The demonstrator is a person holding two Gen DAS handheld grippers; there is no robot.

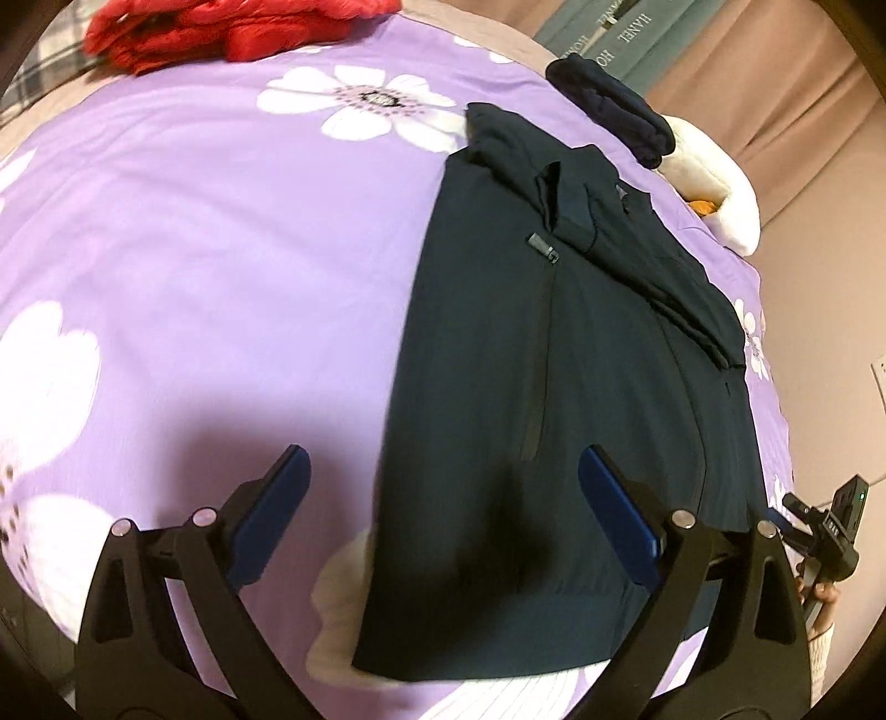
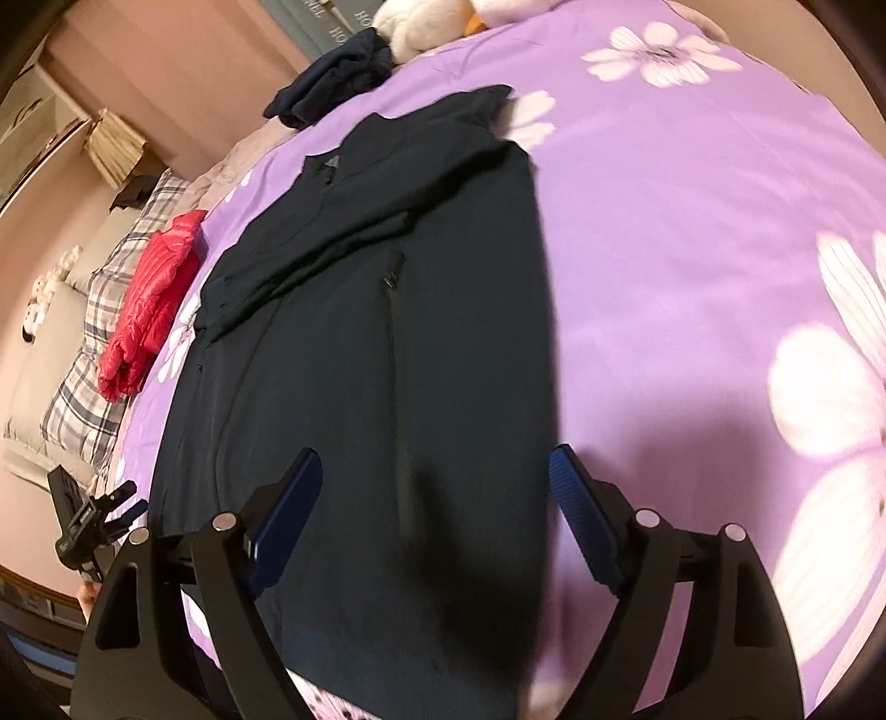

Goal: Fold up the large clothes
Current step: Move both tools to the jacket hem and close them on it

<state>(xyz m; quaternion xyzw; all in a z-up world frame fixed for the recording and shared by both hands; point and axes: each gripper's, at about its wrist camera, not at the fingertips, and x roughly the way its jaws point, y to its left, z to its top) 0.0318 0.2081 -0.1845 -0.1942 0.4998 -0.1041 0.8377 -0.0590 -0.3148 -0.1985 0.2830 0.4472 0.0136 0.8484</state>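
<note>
On the bed, over a purple bedspread with big white flowers (image 1: pixel 210 232), a dark navy zip-up jacket (image 1: pixel 498 343) is laid out flat, sleeves folded in across its chest, and everything else sits around that jacket.

Going left to right in the left wrist view: a crumpled red puffy garment (image 1: pixel 221 27) lies well apart from the jacket, off past its upper left at the far edge of the bed. The left gripper (image 1: pixel 443 509) hangs above the jacket's lower left edge, blue pads spread wide with nothing between them, one finger over bare bedspread and the other over the dark fabric. Just beyond the jacket's collar there's a bunched dark navy piece of clothing (image 1: pixel 609 105), and next to that a white plush toy (image 1: pixel 714 183) with a bit of orange on it. At the far right, beside the jacket's hem, a hand (image 1: pixel 819 603) grips the other handle.

The right wrist view shows the same layout from the other side: red garment (image 2: pixel 149 299) left of the jacket (image 2: pixel 387 360) next to a plaid pillow (image 2: pixel 94 354), and the right gripper (image 2: pixel 434 515) hanging over the jacket's lower right part, also spread open and empty. Its right finger is over the bedspread (image 2: pixel 692 221) just off the jacket's edge.
</note>
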